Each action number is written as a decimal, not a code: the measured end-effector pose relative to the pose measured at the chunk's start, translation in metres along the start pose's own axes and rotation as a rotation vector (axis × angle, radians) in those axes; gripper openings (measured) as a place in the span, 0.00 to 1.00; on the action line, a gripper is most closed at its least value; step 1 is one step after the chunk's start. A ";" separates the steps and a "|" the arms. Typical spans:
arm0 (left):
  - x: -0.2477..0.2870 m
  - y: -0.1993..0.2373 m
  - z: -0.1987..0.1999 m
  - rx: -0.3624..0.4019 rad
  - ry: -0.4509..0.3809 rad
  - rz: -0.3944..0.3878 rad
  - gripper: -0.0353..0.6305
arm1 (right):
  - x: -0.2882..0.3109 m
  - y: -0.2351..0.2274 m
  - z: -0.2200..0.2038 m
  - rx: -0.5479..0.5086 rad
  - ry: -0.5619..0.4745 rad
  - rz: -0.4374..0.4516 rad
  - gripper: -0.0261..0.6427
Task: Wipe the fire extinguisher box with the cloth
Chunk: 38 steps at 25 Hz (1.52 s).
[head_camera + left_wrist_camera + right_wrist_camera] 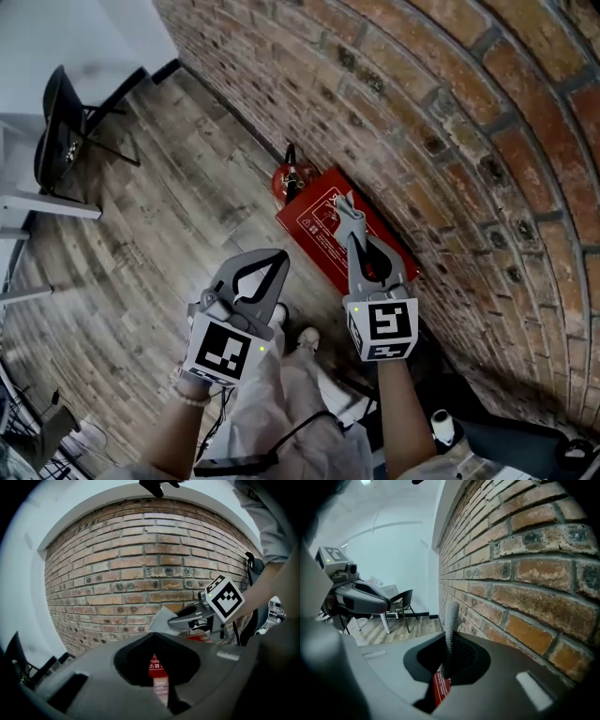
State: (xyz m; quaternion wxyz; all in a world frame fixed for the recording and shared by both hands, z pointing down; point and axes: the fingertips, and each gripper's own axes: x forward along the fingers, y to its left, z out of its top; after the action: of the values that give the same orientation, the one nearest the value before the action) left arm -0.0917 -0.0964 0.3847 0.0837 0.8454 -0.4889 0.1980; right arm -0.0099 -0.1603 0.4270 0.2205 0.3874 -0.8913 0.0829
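The red fire extinguisher box (315, 234) lies on the wood floor against the brick wall, with a red extinguisher (290, 178) just behind it. My right gripper (348, 212) hovers over the box, shut on a grey cloth (341, 201). In the right gripper view the cloth (451, 618) stands up as a narrow strip between the jaws. My left gripper (279, 255) is beside the box's near left edge, shut with nothing in it. In the left gripper view the box (155, 663) shows through the jaw loop, and the right gripper (187, 617) holds the cloth (163, 618).
The brick wall (450, 122) runs along the right. A black chair (58, 127) and a white table leg (42, 202) stand at the far left. The person's shoes (305, 337) are right below the grippers. Dark objects (525, 441) lie at the lower right.
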 end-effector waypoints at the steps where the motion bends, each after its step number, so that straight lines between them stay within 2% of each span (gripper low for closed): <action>1: 0.002 0.002 -0.004 -0.002 0.005 0.001 0.05 | 0.006 0.000 -0.001 -0.002 0.002 0.004 0.06; 12: 0.017 0.019 -0.026 -0.041 0.007 -0.004 0.05 | 0.074 0.010 -0.023 -0.037 0.067 0.063 0.06; 24: 0.019 0.041 -0.045 -0.032 0.032 0.019 0.05 | 0.129 0.009 -0.044 0.019 0.111 0.058 0.06; 31: 0.017 0.048 -0.051 -0.077 0.025 0.032 0.05 | 0.157 0.006 -0.062 0.032 0.165 0.031 0.06; 38: 0.014 0.060 -0.059 -0.075 0.047 0.055 0.05 | 0.174 -0.008 -0.086 0.016 0.254 -0.025 0.06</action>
State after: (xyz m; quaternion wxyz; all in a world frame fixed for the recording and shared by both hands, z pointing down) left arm -0.1521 -0.1181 0.4411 0.1213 0.8229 -0.5171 0.2015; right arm -0.0806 -0.2520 0.5824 0.3295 0.3865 -0.8506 0.1357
